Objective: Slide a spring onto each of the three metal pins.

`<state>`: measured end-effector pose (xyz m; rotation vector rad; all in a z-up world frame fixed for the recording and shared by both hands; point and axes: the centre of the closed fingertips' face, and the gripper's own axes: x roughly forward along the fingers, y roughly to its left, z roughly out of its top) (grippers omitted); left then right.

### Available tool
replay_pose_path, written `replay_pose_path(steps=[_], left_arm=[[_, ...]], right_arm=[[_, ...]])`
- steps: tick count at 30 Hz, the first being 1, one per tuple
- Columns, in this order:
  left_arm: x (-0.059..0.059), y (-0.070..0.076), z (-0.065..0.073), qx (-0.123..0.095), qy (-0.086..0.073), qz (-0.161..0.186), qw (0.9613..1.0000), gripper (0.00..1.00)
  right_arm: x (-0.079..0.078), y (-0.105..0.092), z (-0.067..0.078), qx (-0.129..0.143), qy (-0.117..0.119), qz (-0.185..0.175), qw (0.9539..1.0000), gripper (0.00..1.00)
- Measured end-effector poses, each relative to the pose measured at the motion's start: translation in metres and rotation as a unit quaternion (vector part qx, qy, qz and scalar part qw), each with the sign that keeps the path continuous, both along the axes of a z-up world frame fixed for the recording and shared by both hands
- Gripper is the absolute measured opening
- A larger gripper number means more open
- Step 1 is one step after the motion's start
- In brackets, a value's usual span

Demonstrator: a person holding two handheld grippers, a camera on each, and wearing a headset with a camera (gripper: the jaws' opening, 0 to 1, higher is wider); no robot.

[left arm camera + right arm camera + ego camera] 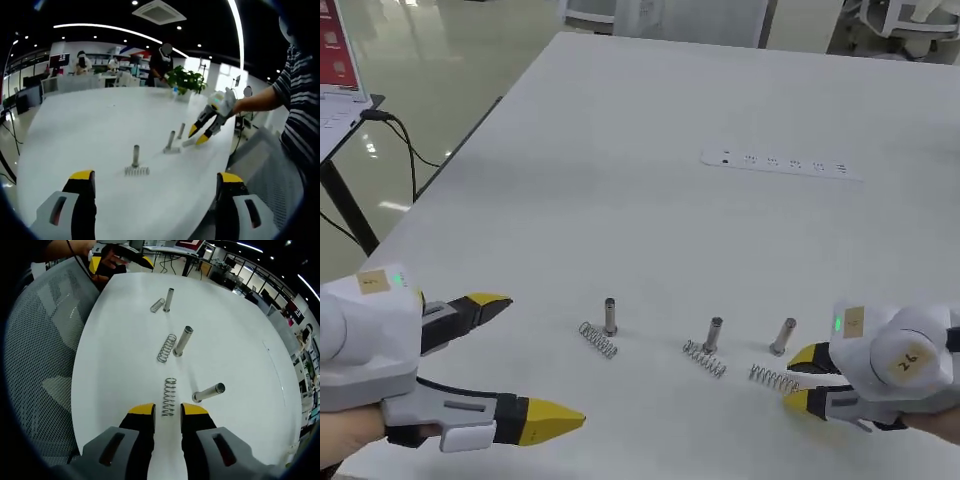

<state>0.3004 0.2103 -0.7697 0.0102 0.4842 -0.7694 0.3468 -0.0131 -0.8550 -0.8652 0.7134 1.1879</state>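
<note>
Three pins stand upright in a row across the lower middle of the head view on the white table [650, 220]: the left pin [610, 315], the middle pin [713, 335] and the right pin [785, 336]. Each has a spring lying flat just beside its foot, namely the left spring [598, 339], the middle spring [705, 359] and the right spring [773, 378], and none is on a pin yet. You hold your left gripper [525, 360] at the lower left of the frame, roughly level and pointing right toward the row, with its jaws spread wide, nothing between them, well apart from the left pin. Your right gripper [798, 378] comes in from the lower right, pointing left and low over the table. Its jaws are parted only narrowly, and in the right gripper view the near end of the right spring lies between the yellow tips, not visibly pinched. A power strip [780, 164] lies toward the upper right.
</note>
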Motion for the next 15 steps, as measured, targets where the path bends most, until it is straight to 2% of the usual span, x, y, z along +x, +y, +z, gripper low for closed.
replay_pose_path(steps=[7, 10, 15], left_arm=[[-0.0002, 0.0023, 0.0002, -0.01, 0.001, 0.012, 0.9999, 0.98], [-0.0019, 0.0021, -0.0018, -0.007, 0.004, 0.009, 0.9999, 0.98], [-0.004, 0.0, -0.0014, -0.006, 0.006, 0.005, 1.0, 0.97]], right_arm=[[0.0054, 0.0016, -0.0051, -0.006, 0.017, -0.003, 0.9998, 0.15], [0.0039, 0.0021, -0.0075, -0.008, 0.024, 0.001, 0.9997, 0.11], [0.0032, 0.0026, -0.0072, -0.007, 0.023, 0.004, 0.9997, 0.08]])
